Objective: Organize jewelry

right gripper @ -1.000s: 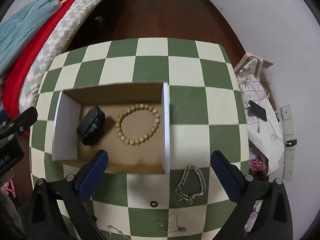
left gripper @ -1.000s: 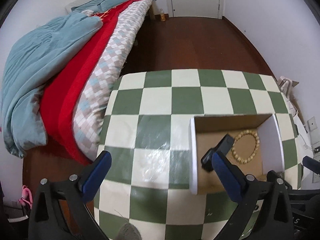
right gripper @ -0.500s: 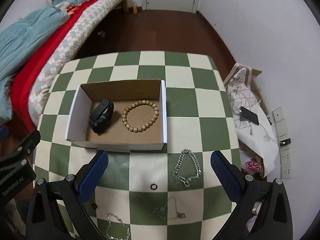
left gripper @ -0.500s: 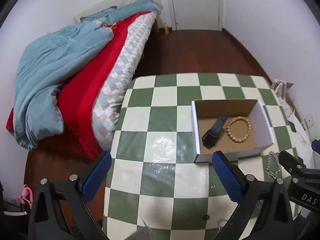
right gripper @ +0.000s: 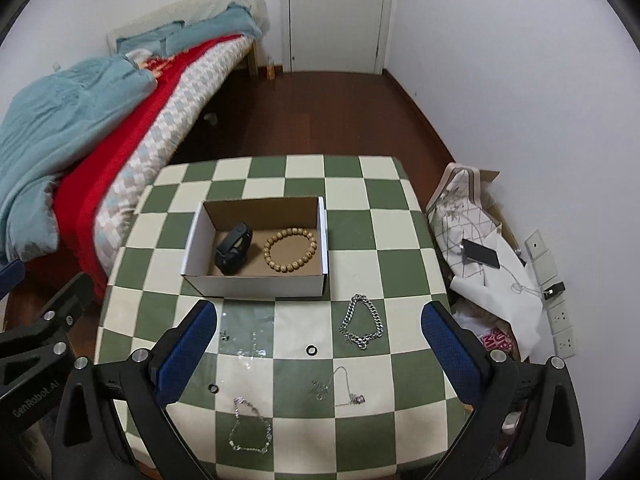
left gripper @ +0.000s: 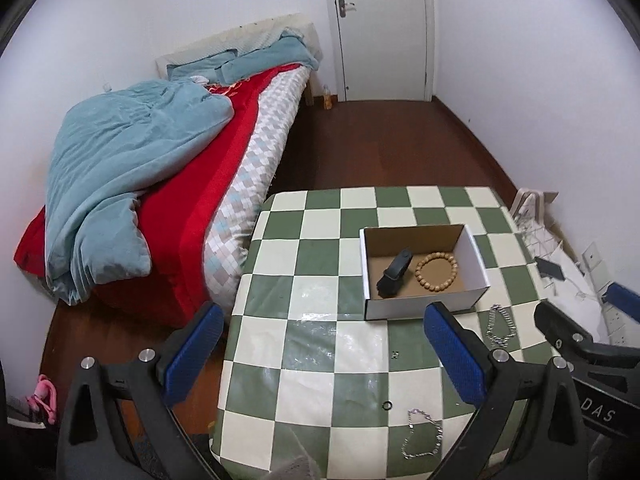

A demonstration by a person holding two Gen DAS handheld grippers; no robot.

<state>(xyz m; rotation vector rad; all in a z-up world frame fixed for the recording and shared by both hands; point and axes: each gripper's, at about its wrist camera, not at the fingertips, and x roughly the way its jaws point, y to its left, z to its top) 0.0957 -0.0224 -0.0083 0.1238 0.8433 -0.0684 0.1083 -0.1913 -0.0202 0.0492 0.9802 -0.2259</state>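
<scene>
An open cardboard box stands on the green-and-white checked table. Inside lie a black wristband and a wooden bead bracelet. In front of the box lie a thick silver chain, a thin silver bracelet, a fine necklace, and small dark rings. My right gripper is open above the near table edge. My left gripper is open too, holding nothing.
A bed with a blue quilt and red blanket runs along the table's left side. Bags, paper and a phone lie on the floor to the right by wall sockets. A white door stands at the far wall.
Both grippers have pulled back and risen away from the box, so the whole table and room show. The jewelry has not moved.
</scene>
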